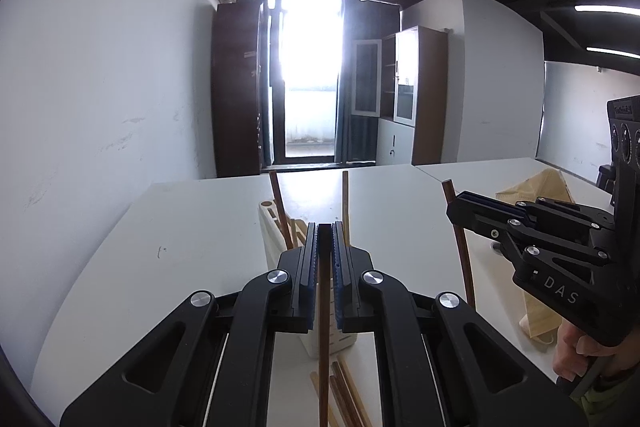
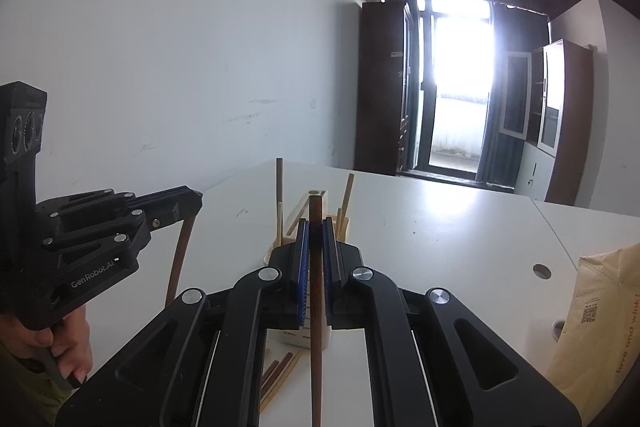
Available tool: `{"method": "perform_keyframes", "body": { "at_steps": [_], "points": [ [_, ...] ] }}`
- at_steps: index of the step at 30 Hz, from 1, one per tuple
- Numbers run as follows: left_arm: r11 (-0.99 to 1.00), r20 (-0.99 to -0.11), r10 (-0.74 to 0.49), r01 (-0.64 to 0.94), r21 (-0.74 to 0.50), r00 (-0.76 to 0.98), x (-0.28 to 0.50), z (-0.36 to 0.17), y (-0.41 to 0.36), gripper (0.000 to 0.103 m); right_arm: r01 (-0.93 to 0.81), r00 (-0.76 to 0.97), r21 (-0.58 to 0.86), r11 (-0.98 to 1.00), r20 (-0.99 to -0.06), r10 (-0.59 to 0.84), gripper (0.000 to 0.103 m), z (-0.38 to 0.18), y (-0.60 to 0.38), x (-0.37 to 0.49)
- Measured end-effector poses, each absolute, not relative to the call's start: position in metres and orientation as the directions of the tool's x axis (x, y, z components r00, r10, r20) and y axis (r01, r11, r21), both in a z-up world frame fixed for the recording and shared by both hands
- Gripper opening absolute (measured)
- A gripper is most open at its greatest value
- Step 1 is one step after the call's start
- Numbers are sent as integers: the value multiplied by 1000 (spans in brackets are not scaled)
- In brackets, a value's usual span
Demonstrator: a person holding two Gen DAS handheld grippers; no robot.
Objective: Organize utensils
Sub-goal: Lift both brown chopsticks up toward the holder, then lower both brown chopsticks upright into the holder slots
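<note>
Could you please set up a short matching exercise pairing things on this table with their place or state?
Things:
1. dark chopstick
2. white holder
3. loose chopsticks
4. tan bag

Places or states:
A. lying flat on the table in front of the holder
B. clamped upright in the left tool
C. lying at the table's right side
D. standing with several sticks in it

Pairs: 1-B, 2-D, 3-A, 4-C

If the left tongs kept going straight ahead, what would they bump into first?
Probably the white utensil holder just beyond the left tongs, which are clamped on a dark chopstick. They point slightly downward toward it, though depth is hard to judge.
</note>
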State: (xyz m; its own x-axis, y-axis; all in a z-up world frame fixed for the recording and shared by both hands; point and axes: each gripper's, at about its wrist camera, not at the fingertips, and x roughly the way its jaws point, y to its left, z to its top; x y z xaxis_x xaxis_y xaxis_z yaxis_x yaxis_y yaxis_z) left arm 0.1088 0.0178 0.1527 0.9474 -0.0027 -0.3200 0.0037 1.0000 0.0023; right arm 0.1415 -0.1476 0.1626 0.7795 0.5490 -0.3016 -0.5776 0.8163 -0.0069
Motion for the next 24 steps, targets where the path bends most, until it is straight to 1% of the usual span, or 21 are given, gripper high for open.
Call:
{"method": "perform_keyframes", "body": {
  "at_steps": [9, 14, 17, 24],
  "points": [
    [1000, -247, 9, -12, -11, 969, 119, 183, 23, 6, -567, 794, 17, 823, -254, 552, 7, 173, -153, 159],
    [999, -221, 1, -9, -36, 975, 124, 182, 25, 6, -580, 791, 10, 814, -233, 566, 7, 172, -151, 164],
    [1000, -207, 6, -12, -28, 978, 130, 180, 23, 6, -591, 783, 21, 806, -227, 580, 7, 172, -148, 170],
    [998, -110, 36, -41, -45, 993, 134, 186, 20, 6, -612, 771, 44, 789, -190, 608, 7, 174, -147, 181]
  ]
}}
